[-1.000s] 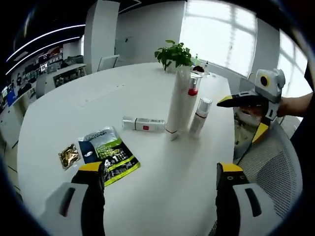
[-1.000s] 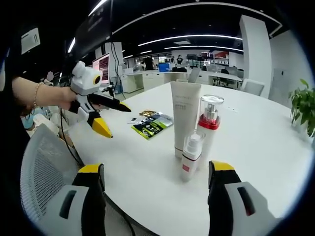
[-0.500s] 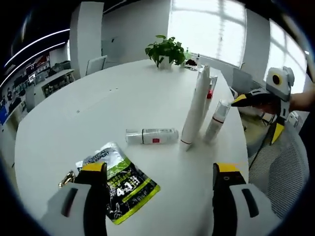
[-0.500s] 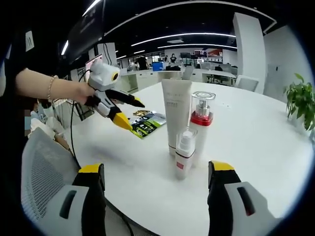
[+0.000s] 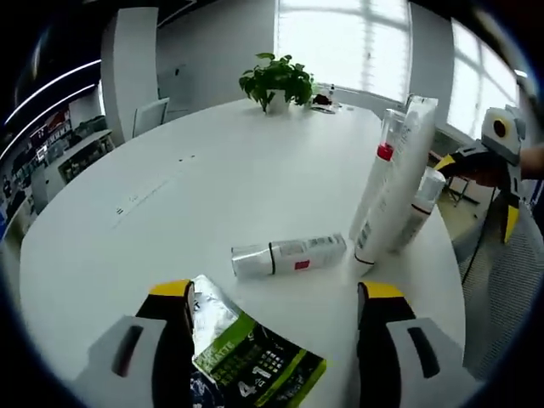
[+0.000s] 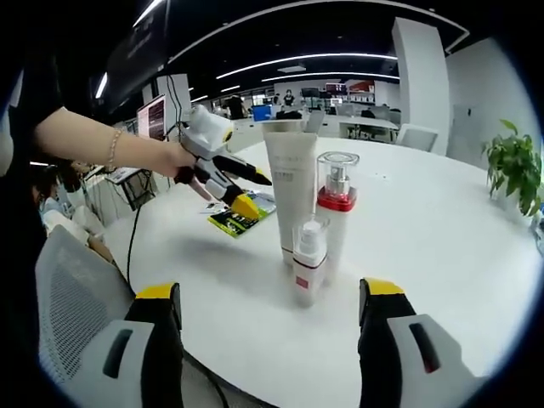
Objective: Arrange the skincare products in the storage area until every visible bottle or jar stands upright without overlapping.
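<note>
Left gripper view: left gripper [image 5: 274,306] reaching, jaws wide, empty; sachet [image 5: 255,361] lying between jaws; toppled bottle [image 5: 289,254] lying just ahead, unstood; tall tube [image 5: 396,191], pump bottle [image 5: 377,178], small bottle [image 5: 418,217] standing ahead-right. Step: closing on toppled bottle; next, straddling and clamping it, standing it clear of trio. Against earlier frame, bottle sitting nearer jaws. Right gripper view: right gripper [image 6: 270,314] waiting, wide, empty, trio just ahead.
</note>
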`<act>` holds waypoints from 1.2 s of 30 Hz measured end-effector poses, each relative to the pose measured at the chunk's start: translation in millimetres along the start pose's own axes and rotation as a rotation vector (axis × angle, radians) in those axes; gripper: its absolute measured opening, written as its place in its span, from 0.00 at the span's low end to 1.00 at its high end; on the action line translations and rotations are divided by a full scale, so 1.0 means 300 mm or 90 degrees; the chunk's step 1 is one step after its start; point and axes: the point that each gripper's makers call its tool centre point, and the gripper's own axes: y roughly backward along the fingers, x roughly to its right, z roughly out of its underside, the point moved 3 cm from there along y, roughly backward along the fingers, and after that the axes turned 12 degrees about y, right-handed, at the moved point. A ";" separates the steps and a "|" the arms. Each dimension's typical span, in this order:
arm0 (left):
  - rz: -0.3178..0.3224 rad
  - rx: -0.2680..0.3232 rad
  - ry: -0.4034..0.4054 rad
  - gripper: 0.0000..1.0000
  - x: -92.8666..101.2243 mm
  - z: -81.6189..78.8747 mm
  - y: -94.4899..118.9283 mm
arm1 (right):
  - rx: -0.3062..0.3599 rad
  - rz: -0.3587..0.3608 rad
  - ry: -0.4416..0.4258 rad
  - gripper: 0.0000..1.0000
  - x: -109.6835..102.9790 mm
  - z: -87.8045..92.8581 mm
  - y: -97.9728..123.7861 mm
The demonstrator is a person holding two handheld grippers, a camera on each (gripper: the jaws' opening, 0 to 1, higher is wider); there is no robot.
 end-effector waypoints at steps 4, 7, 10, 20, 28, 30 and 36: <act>0.007 -0.004 -0.012 0.65 -0.041 0.002 -0.063 | -0.005 0.003 -0.002 0.85 0.005 0.005 -0.002; 0.014 -0.001 -0.021 0.63 -0.058 -0.004 -0.098 | -0.010 0.004 -0.004 0.85 0.006 0.010 -0.005; 0.030 0.003 -0.033 0.60 -0.047 -0.018 -0.129 | -0.014 0.004 -0.007 0.85 0.006 0.014 -0.008; 0.071 0.002 -0.084 0.54 -0.020 -0.051 -0.216 | -0.018 0.014 -0.022 0.85 0.016 0.019 -0.010; 0.079 -0.034 -0.104 0.36 -0.021 -0.003 -0.228 | -0.020 0.017 -0.027 0.84 0.021 0.024 -0.013; 0.074 -0.043 -0.108 0.30 -0.028 0.010 -0.222 | -0.021 0.017 -0.028 0.84 0.021 0.024 -0.012; 0.062 -0.039 -0.097 0.25 -0.035 0.017 -0.212 | -0.021 0.016 -0.030 0.84 0.021 0.025 -0.013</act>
